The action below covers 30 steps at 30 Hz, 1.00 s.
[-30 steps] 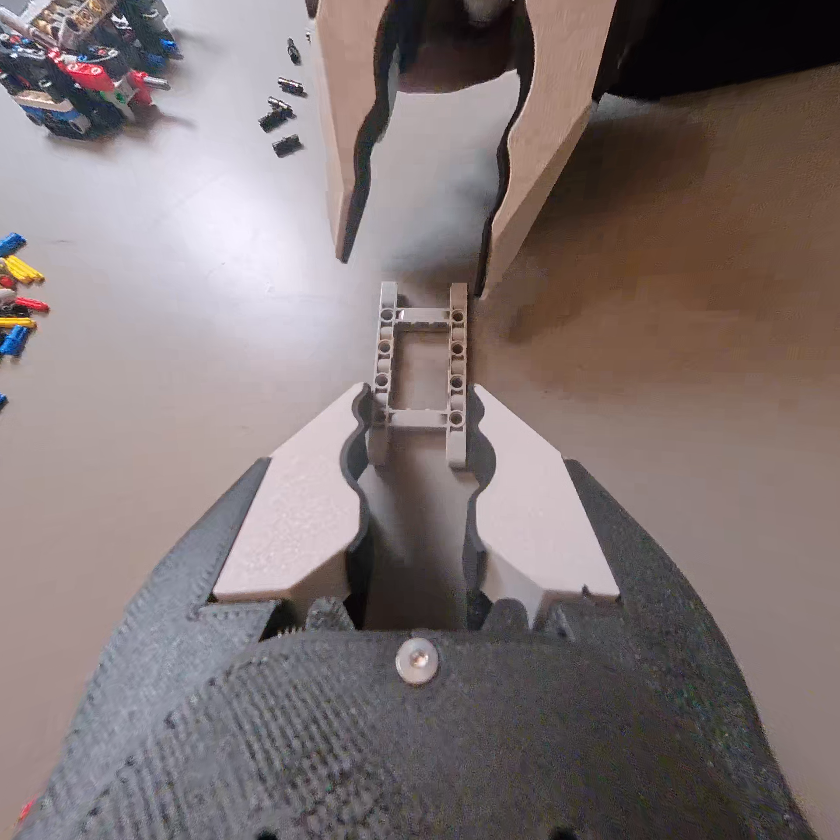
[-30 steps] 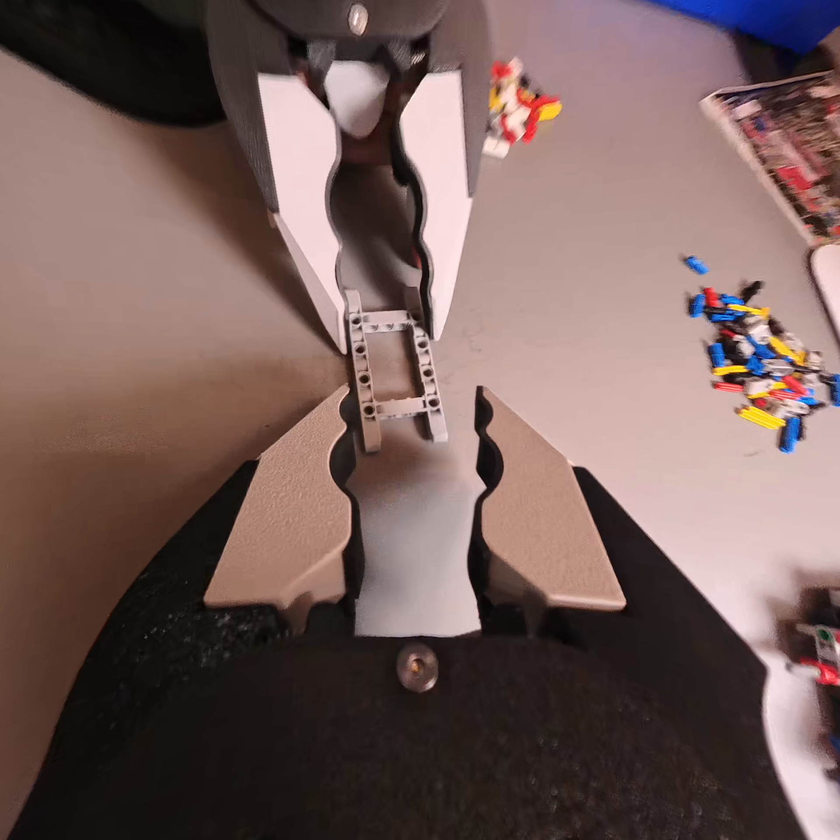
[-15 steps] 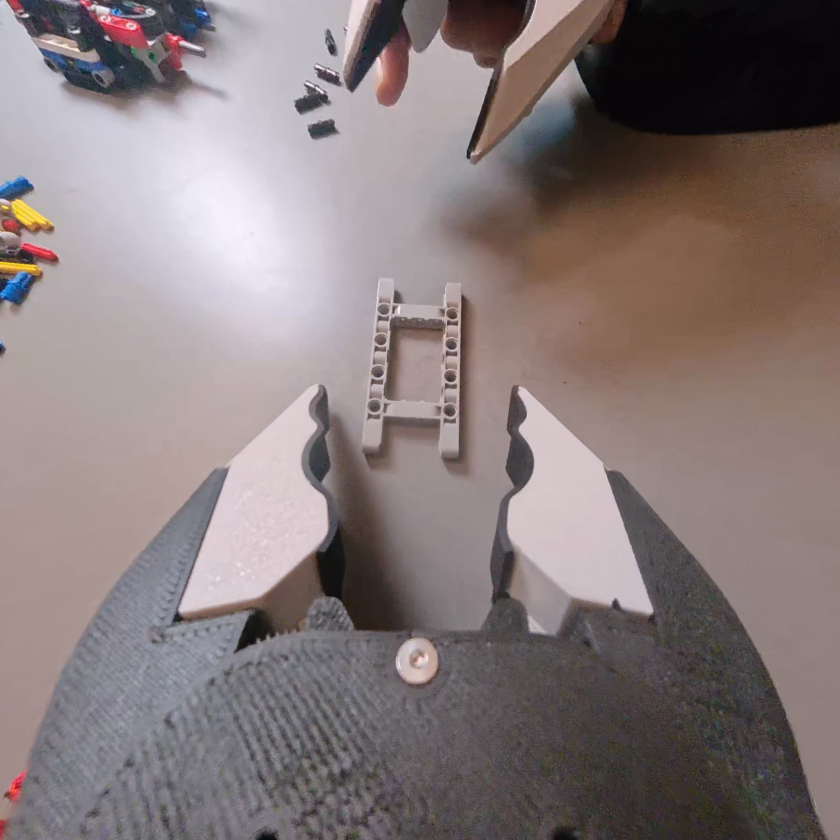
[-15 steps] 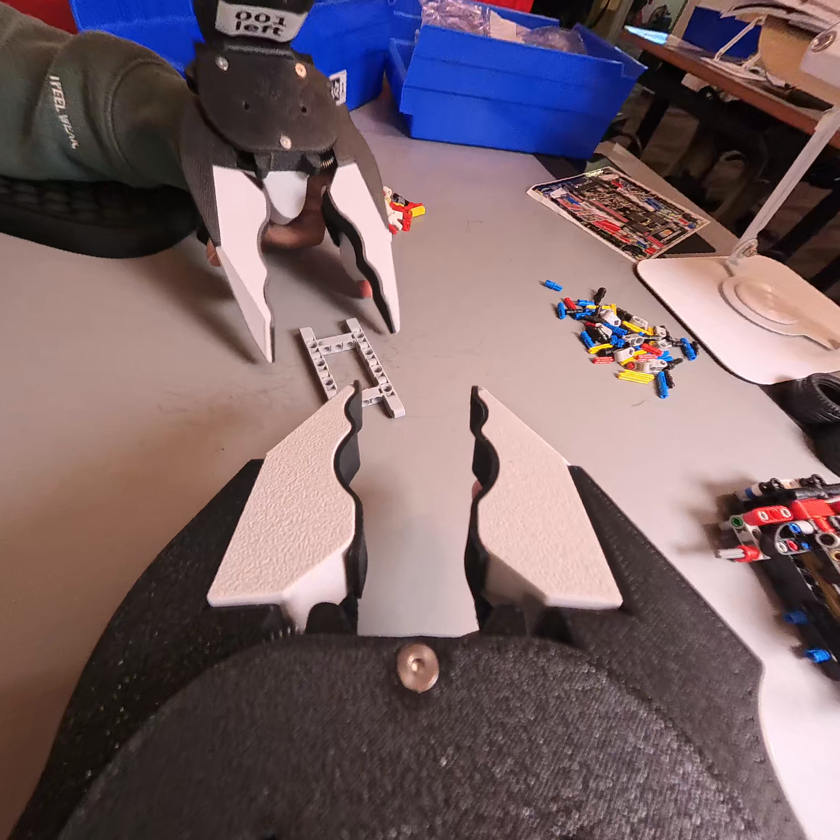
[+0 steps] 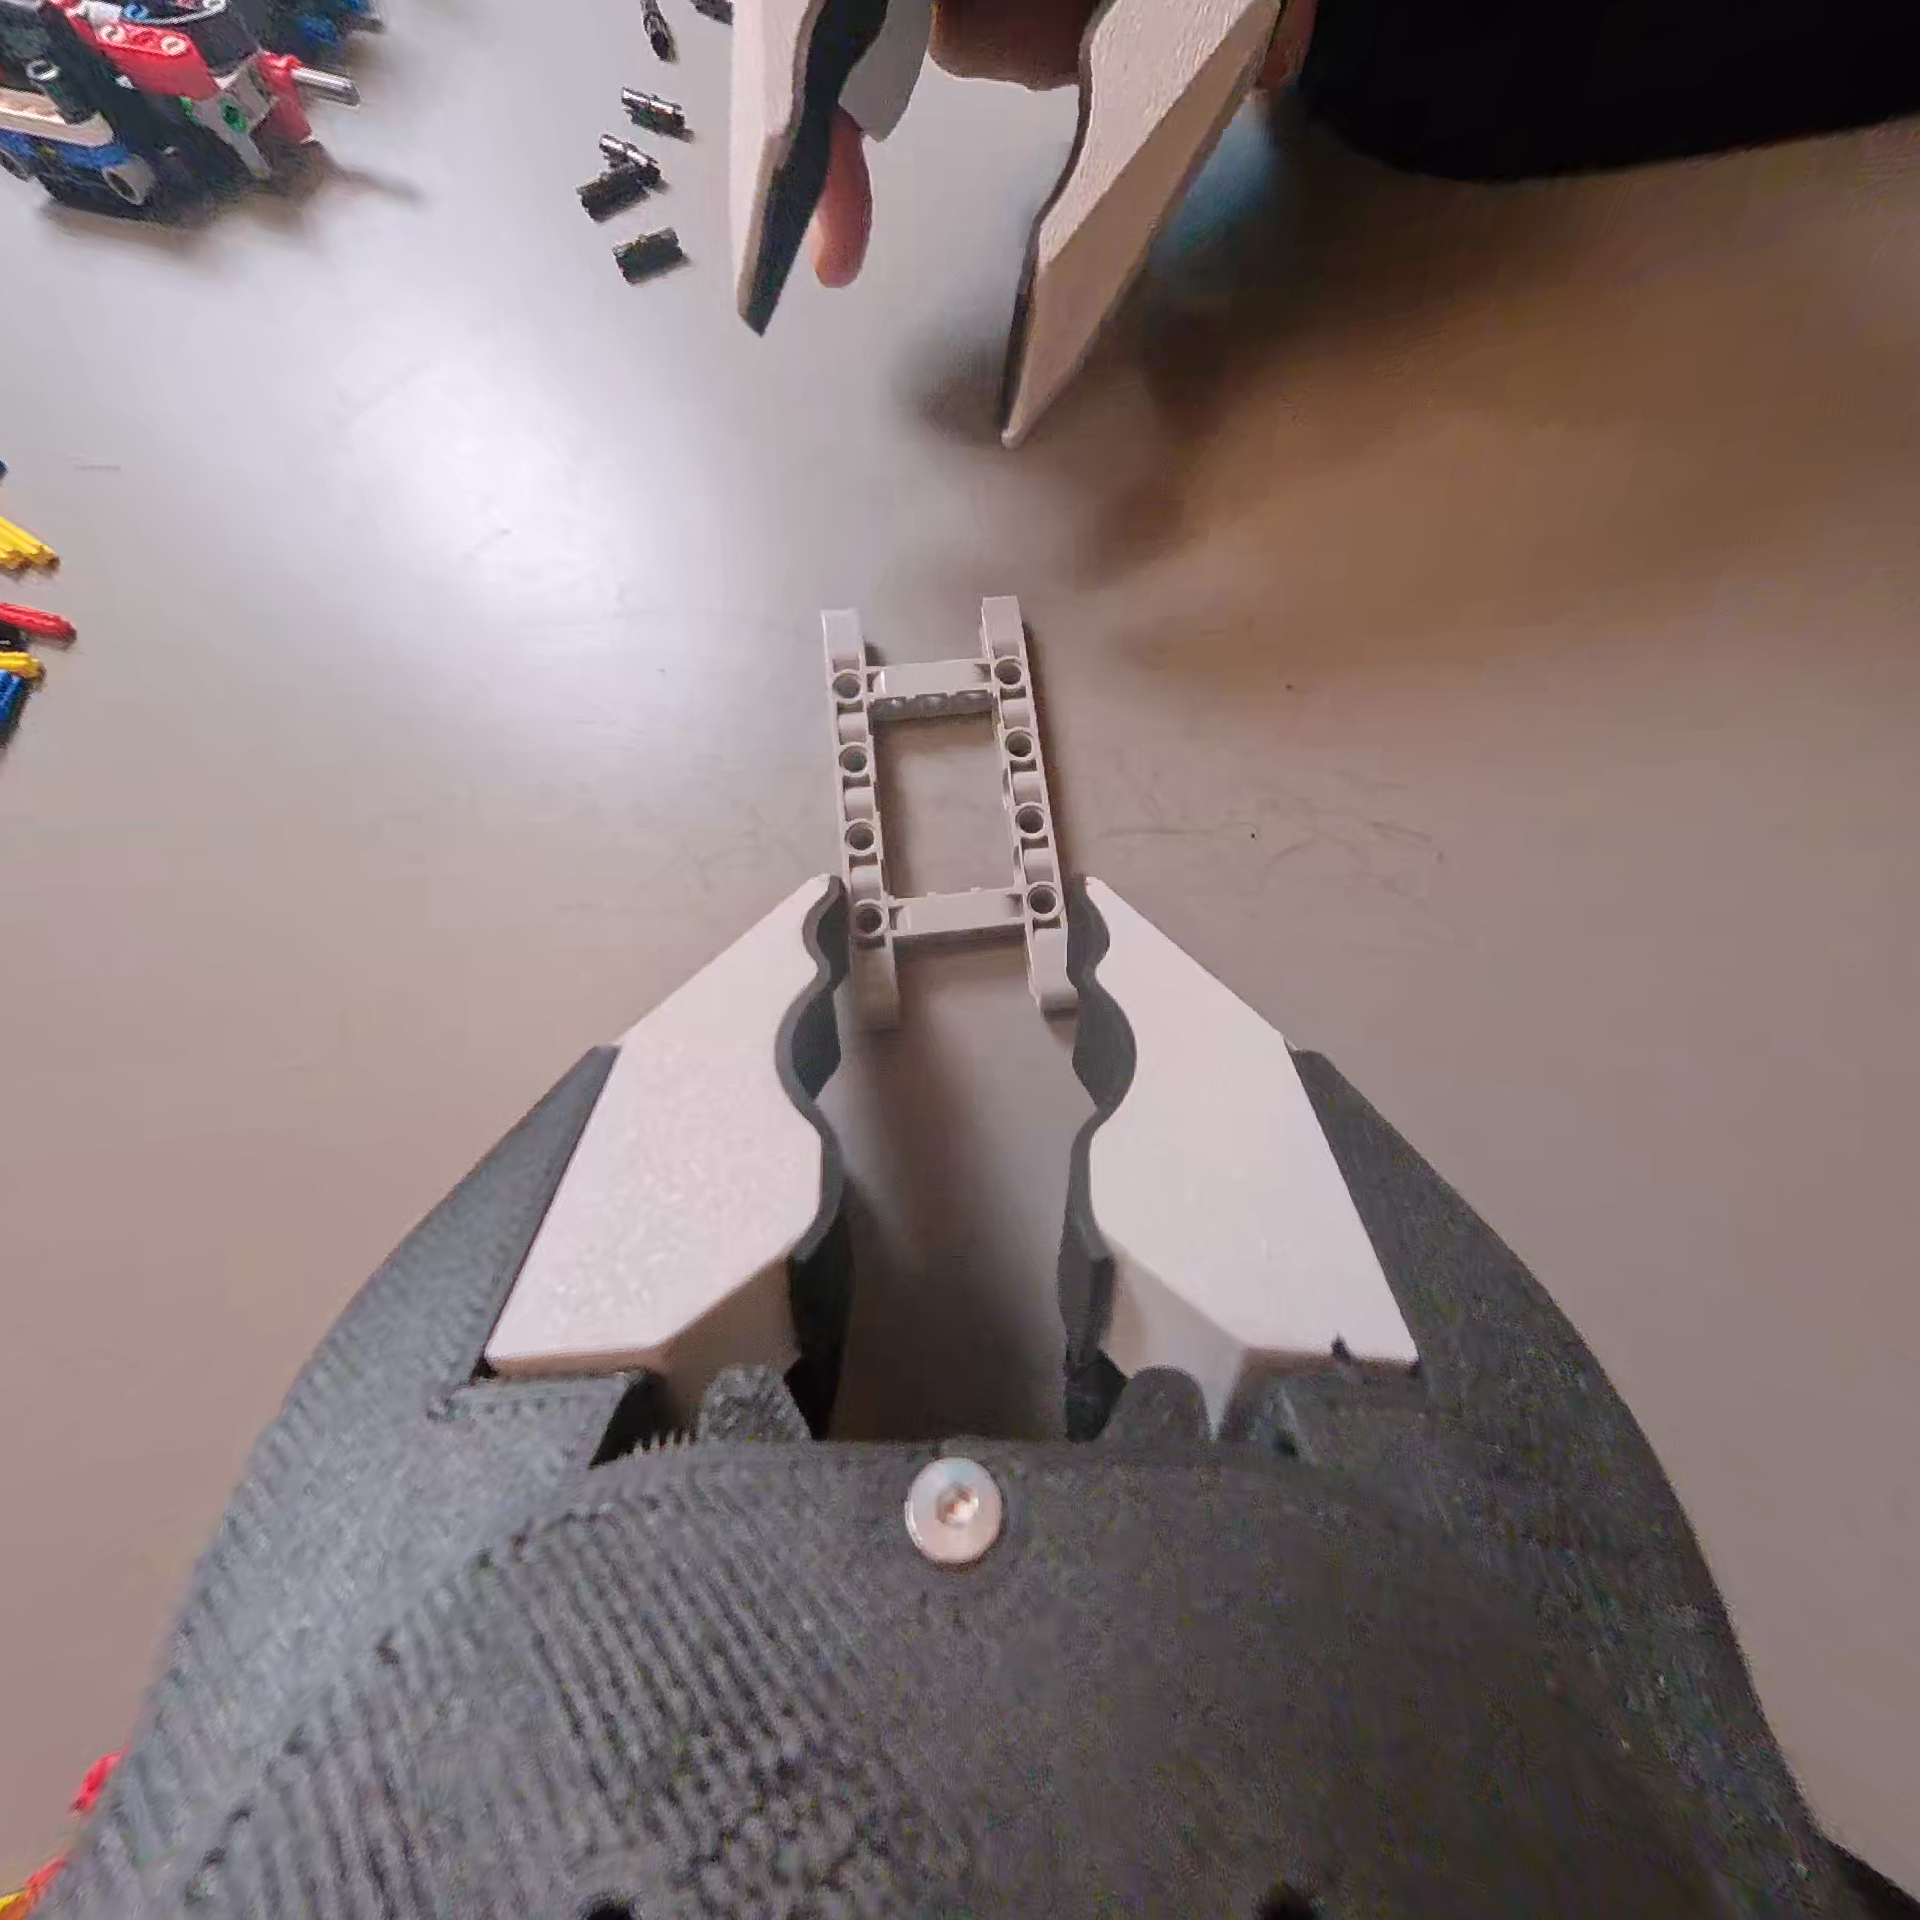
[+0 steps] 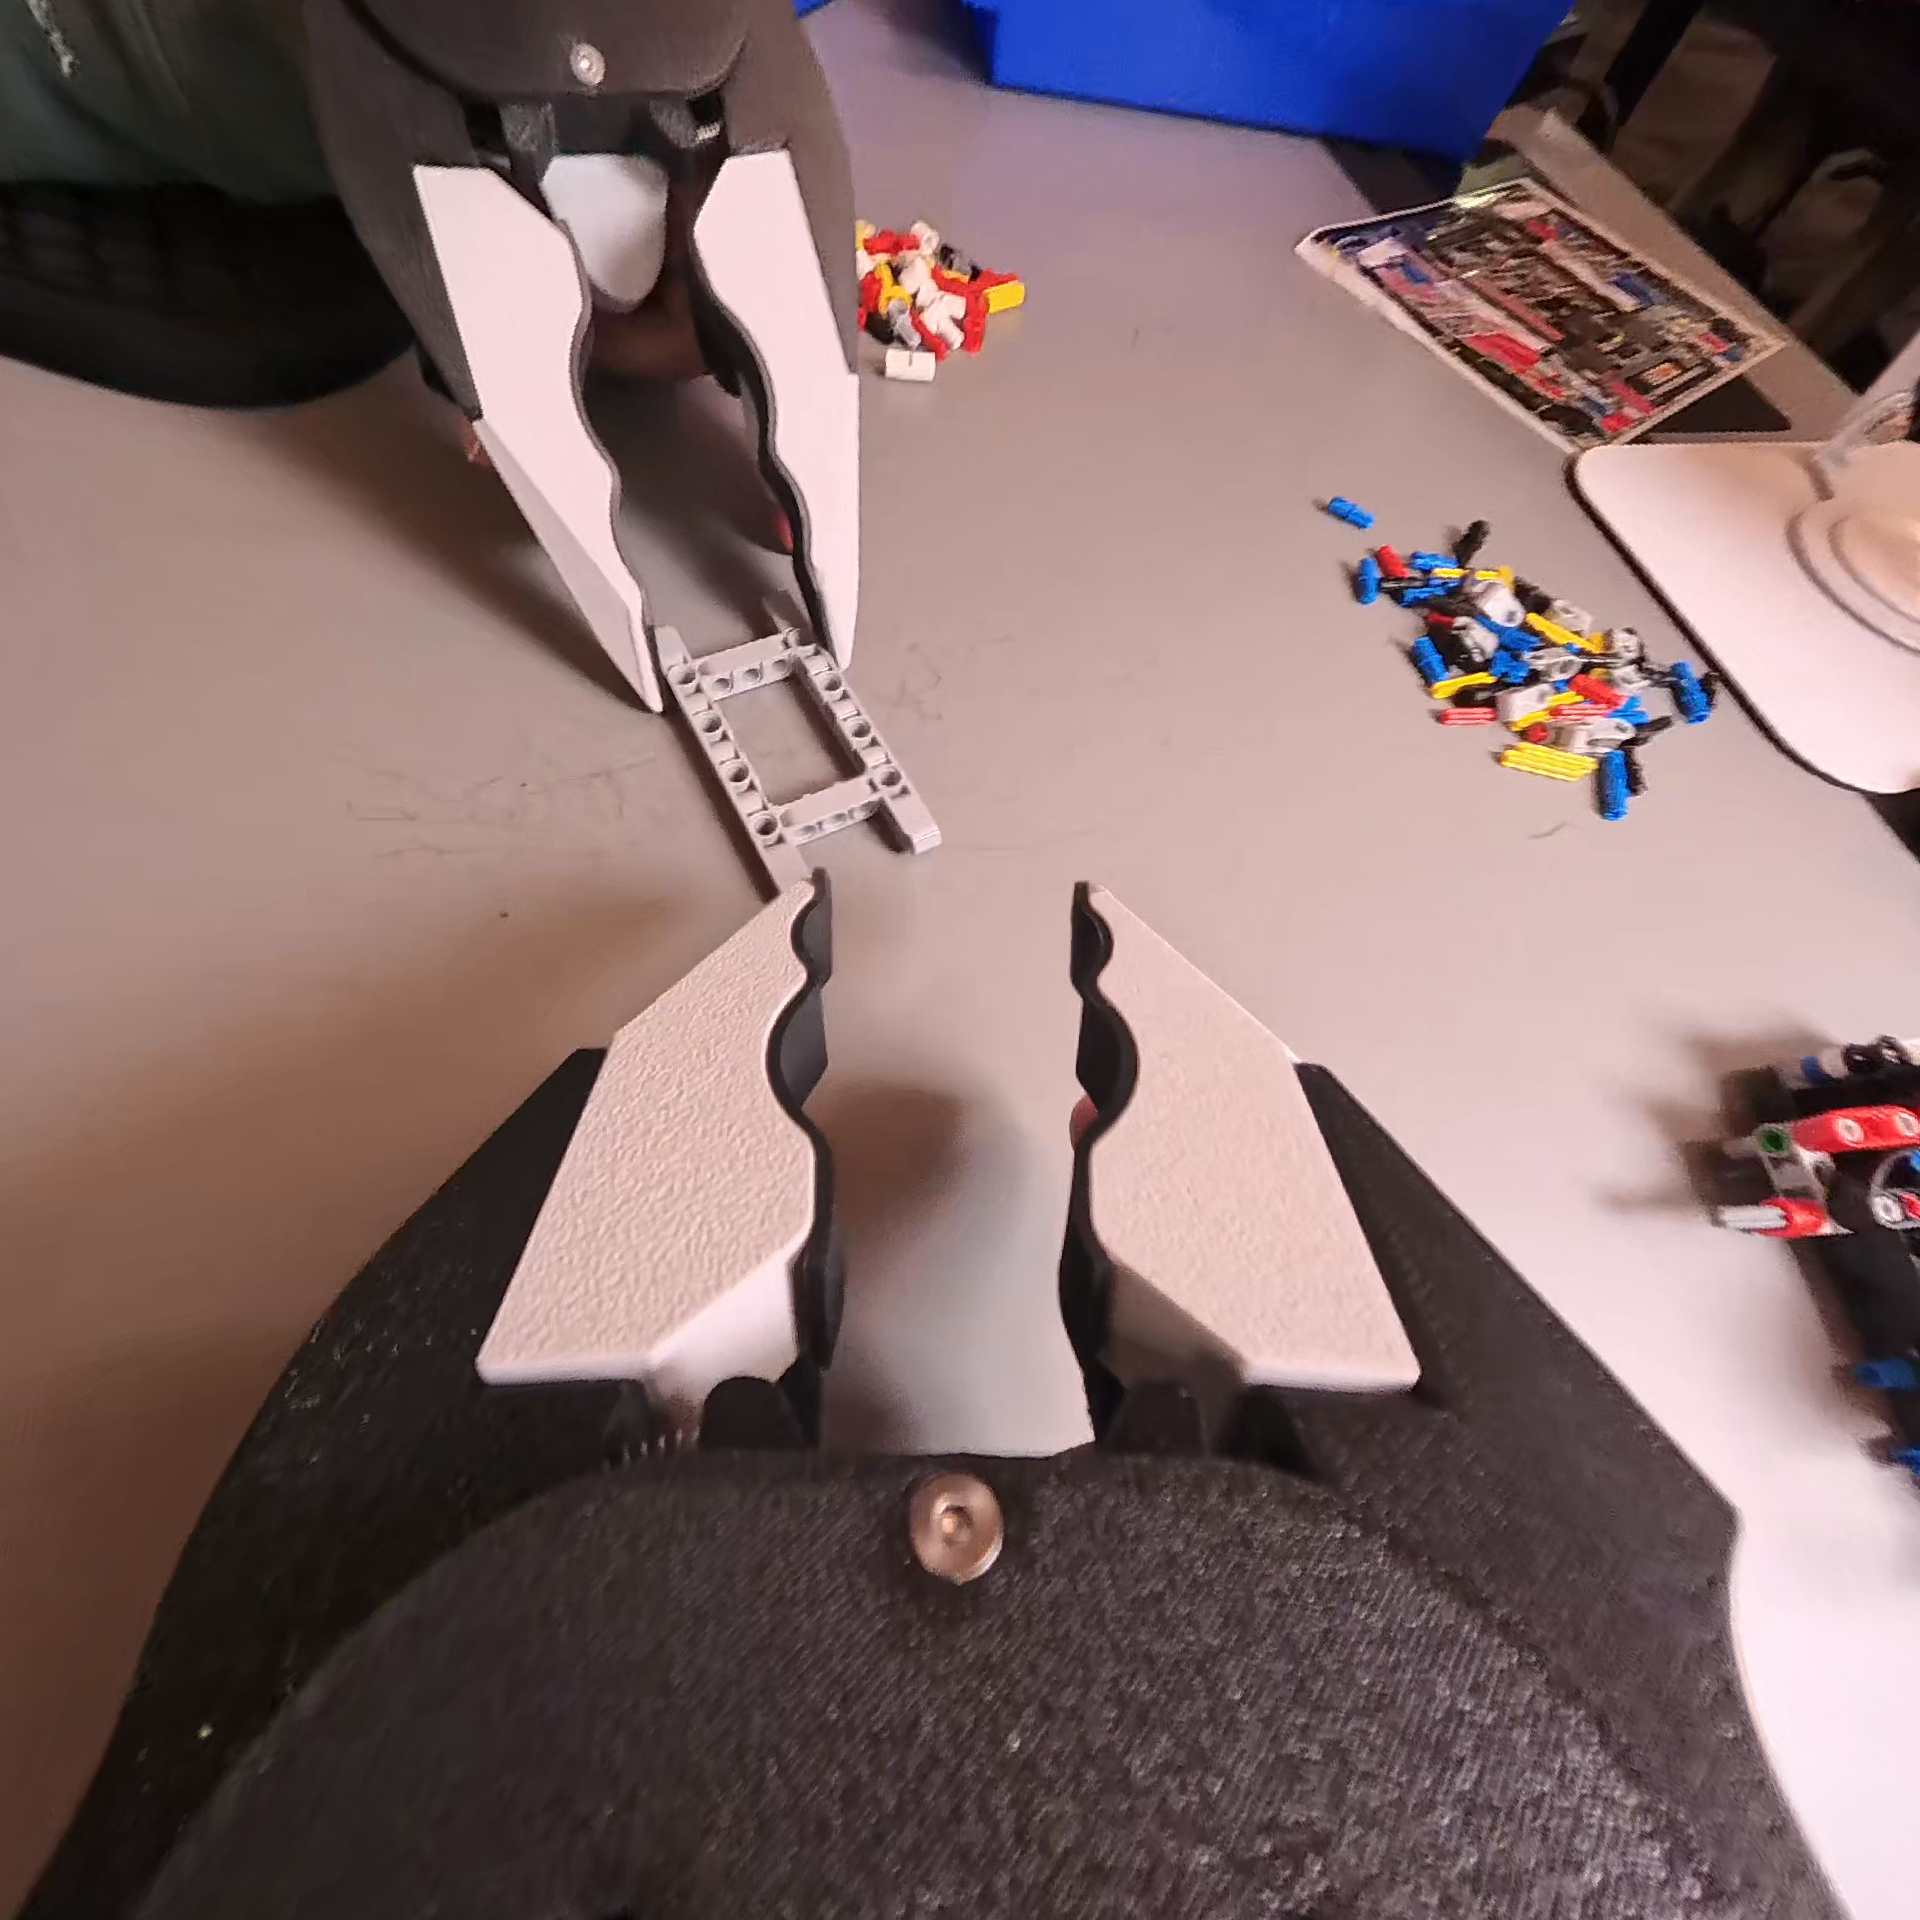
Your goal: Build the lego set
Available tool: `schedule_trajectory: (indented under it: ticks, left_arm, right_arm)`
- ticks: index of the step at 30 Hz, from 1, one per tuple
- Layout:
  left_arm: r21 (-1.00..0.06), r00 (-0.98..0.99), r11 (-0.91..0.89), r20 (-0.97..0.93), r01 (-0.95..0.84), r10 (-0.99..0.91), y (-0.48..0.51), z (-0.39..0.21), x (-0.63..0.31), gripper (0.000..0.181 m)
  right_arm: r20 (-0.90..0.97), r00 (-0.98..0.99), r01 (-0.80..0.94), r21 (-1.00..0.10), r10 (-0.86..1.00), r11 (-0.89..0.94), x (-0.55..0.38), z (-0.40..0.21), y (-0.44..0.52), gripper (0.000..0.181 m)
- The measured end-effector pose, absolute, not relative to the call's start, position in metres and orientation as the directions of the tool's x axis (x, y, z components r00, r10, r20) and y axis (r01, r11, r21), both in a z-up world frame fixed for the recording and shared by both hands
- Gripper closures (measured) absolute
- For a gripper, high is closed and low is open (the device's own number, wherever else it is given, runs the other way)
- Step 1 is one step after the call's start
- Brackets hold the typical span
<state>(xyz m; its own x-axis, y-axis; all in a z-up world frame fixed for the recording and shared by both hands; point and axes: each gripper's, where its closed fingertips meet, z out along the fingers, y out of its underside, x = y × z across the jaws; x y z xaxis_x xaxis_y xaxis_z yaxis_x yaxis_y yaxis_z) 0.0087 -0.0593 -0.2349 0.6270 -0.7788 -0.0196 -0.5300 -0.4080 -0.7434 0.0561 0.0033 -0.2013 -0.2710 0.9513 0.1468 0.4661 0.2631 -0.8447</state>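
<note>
Half a second before, the left gripper [image 5: 961, 914] had stood spread wide and short of the light grey ladder-shaped lego frame [image 5: 943, 800]; by this moment it had pushed forward and narrowed, its pale fingertips [image 5: 1101, 935] pressed against both side rails at the frame's near end, grasping it flat on the grey tabletop [image 5: 416, 727]. The right gripper [image 6: 951, 899] hung tilted above the table with its jaws apart and nothing between them, its left tip just beside the frame's other end. A bare finger [image 5: 840, 197] of the person showed behind that gripper in the left wrist view. Only the right wrist view showed the blue plastic bin [image 6: 1247, 62], the printed instruction booklet [image 6: 1538, 301], the pile of small coloured lego pins [image 6: 1527, 665] and a red-and-yellow cluster [image 6: 930, 291]. Only the left wrist view showed loose black connector pins [image 5: 634, 177].
</note>
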Motion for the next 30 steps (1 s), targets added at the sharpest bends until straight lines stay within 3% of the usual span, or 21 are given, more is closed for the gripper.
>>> schedule_trajectory:
  ticks: [1, 10, 22, 30]
  left_arm:
    - [-0.744, 0.622, -0.402, -0.023, -0.534, -0.783, -0.06, -0.235, 0.01, 0.14]
    - [-0.758, 0.547, -0.323, -0.053, -0.566, -0.835, -0.07, -0.233, 0.024, 0.14]
    - [-0.753, 0.591, -0.311, -0.126, -0.58, -0.797, -0.058, -0.225, 0.007, 0.14]
    - [-0.763, 0.627, -0.351, -0.089, -0.542, -0.774, -0.056, -0.221, -0.005, 0.14]
  right_arm:
    - [0.143, -0.282, 0.475, -0.838, 0.949, 0.268, 0.056, -0.203, 0.0, 0.136]
    - [0.155, -0.386, 0.536, -0.765, 0.909, 0.358, 0.054, -0.218, -0.033, 0.125]
    - [0.126, -0.35, 0.625, -0.707, 0.928, 0.332, 0.052, -0.227, -0.022, 0.126]
    - [0.099, -0.303, 0.678, -0.676, 0.948, 0.288, 0.047, -0.231, -0.023, 0.137]
